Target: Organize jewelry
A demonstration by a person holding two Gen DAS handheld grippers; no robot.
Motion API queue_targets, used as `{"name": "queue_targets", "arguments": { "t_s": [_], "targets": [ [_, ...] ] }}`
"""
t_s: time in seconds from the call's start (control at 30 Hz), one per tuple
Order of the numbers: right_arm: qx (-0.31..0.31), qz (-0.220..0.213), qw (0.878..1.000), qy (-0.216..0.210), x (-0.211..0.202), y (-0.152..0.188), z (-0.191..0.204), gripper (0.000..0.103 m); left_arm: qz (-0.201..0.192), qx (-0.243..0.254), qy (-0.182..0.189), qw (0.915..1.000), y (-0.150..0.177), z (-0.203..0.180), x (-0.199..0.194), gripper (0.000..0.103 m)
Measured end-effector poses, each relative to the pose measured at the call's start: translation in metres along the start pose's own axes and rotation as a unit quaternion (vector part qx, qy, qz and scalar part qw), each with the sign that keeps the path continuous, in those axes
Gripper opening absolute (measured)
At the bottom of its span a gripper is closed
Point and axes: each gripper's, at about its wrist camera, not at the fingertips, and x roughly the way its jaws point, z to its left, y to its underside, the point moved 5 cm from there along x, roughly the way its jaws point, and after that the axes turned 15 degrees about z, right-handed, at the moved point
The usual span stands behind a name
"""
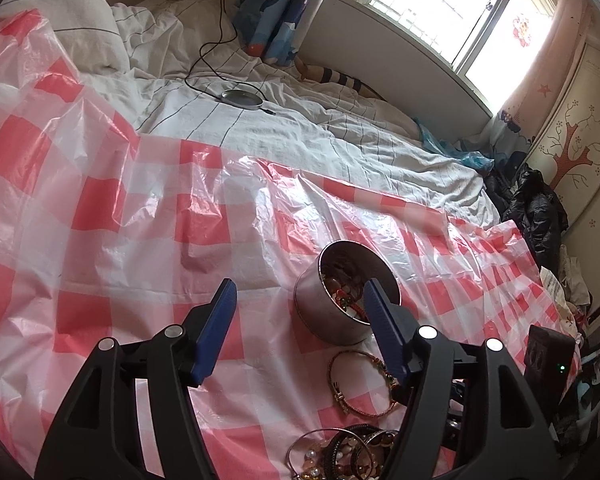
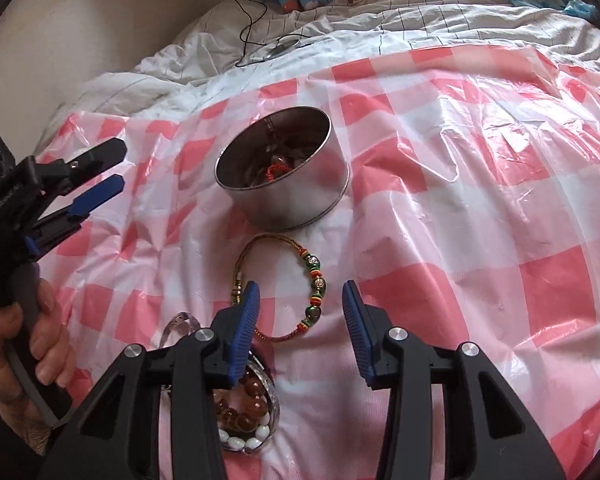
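Bracelet [image 1: 360, 384] lies flat on the checked sheet [image 1: 140, 240] in the left wrist view, just near of the tin [image 1: 340, 300] and low right in the picture, under the right finger of the left claw [image 1: 300, 304]. That claw stands wide with nothing between its pads; its gap looks at bare sheet left of the tin, so the bracelet sits to its right and nearer than its tips. The tin already has beads and a red cord inside. A heap of bangles [image 1: 340, 452] lies nearest of all, at the bottom edge. In the right wrist view the same bracelet [image 2: 284, 288], a thin cord loop with green beads down its right side, lies straight ahead of the right claw [image 2: 300, 300], between the tin [image 2: 280, 176] beyond and the claw's tips. The loop is longer from near to far than across. Its left cord passes close by the left pad, its near end reaches into the gap, and the beaded side stands inside the gap toward the right pad. The right claw is partly spread, holding nothing, pads apart from the cord. The left claw [image 2: 112, 168] hangs far left in a hand [image 2: 32, 344], well apart from the loop. By my judgement the right claw is the nearer one, and the next pinch turns on closing across the near end or beaded side. Brown and white beads [image 2: 244, 420] lie under the right claw.
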Motion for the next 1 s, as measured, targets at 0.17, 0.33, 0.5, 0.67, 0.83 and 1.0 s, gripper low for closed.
{"name": "queue_targets", "arguments": {
  "t_s": [0.17, 0.33, 0.5, 0.67, 0.83, 1.0],
  "targets": [
    [-0.051, 0.026, 0.996, 0.074, 0.018, 0.007, 0.012, 0.016, -0.004, -0.013, 0.007, 0.9999, 0.004, 0.005, -0.006, 0.065],
    [-0.020, -0.018, 1.000, -0.009, -0.009, 0.010, 0.007, 0.008, 0.000, -0.011, 0.011, 0.9999, 0.003, 0.004, -0.002, 0.065],
    [0.006, -0.112, 0.985, -0.128, -0.063, -0.002, 0.003, 0.008, 0.004, -0.008, 0.015, 0.9998, 0.001, 0.002, 0.000, 0.065],
    [-0.001, -0.154, 0.975, -0.161, -0.088, -0.038, 0.020, 0.007, 0.008, -0.003, 0.017, 0.9998, -0.003, -0.003, 0.005, 0.065],
    [-0.004, -0.150, 0.973, -0.174, -0.082, -0.070, 0.033, 0.007, 0.015, 0.005, 0.016, 0.9998, -0.003, -0.007, 0.010, 0.066],
    [0.037, -0.113, 0.990, -0.072, -0.037, -0.092, 0.011, 0.013, 0.016, 0.008, 0.014, 0.9997, -0.004, -0.009, 0.011, 0.066]
  ]
}}
